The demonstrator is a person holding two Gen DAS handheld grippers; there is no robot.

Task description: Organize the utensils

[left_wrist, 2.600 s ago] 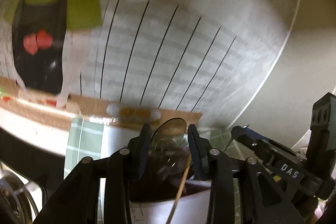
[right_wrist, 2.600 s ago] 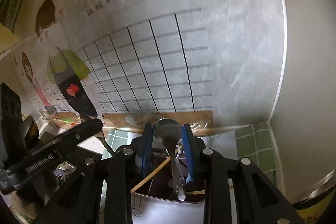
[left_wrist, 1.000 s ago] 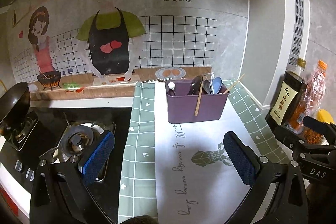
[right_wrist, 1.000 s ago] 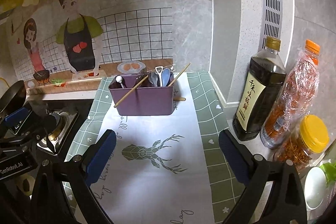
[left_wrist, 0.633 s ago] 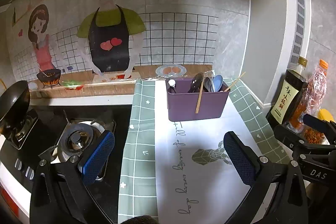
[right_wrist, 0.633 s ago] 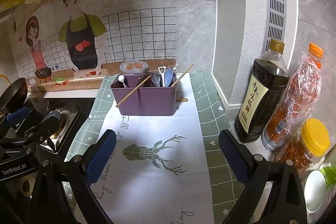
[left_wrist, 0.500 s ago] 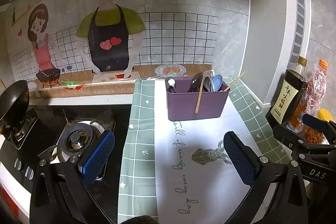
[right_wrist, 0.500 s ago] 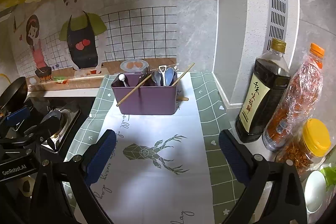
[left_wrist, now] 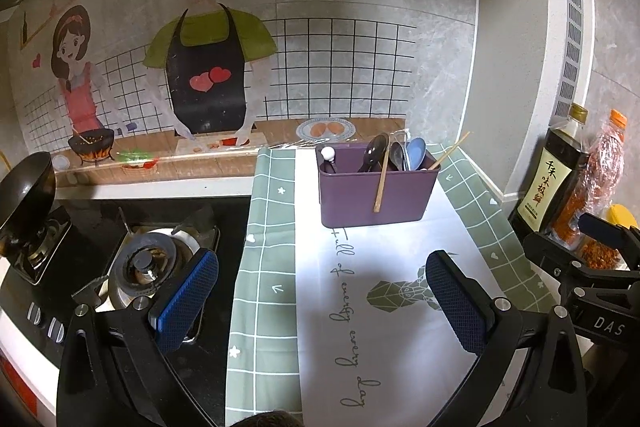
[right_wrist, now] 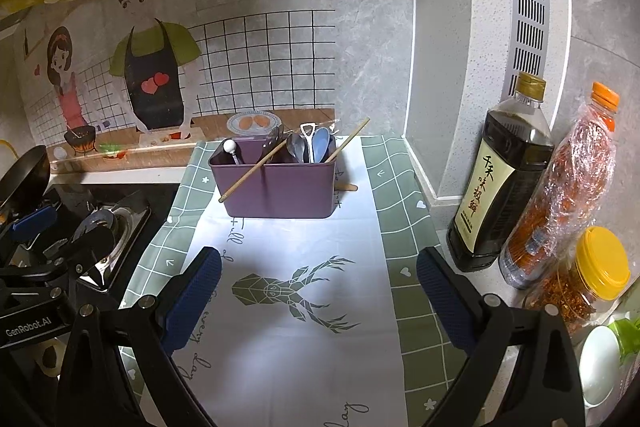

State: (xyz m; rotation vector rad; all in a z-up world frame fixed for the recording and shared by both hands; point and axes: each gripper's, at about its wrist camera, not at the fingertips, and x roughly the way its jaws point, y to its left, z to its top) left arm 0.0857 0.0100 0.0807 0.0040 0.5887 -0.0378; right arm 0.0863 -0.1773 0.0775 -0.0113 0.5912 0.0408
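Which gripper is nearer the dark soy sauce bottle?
Right. The right gripper hangs open beside the soy sauce bottle; the left gripper, also open, sits farther away, toward the gas burner.

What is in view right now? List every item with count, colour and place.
bin: one, purple, on the mat near the wall.
spoons: several, dark, metal and blue, upright in the bin.
chopsticks: two, wooden, leaning out of the bin.
mat: one, white and green, on the counter.
sauce bottle: one, dark, right of the mat.
chilli bottle: one, orange cap, beside it.
jar: one, yellow lid.
stove: one, black, left.
left claw: open, empty.
right claw: open, empty.
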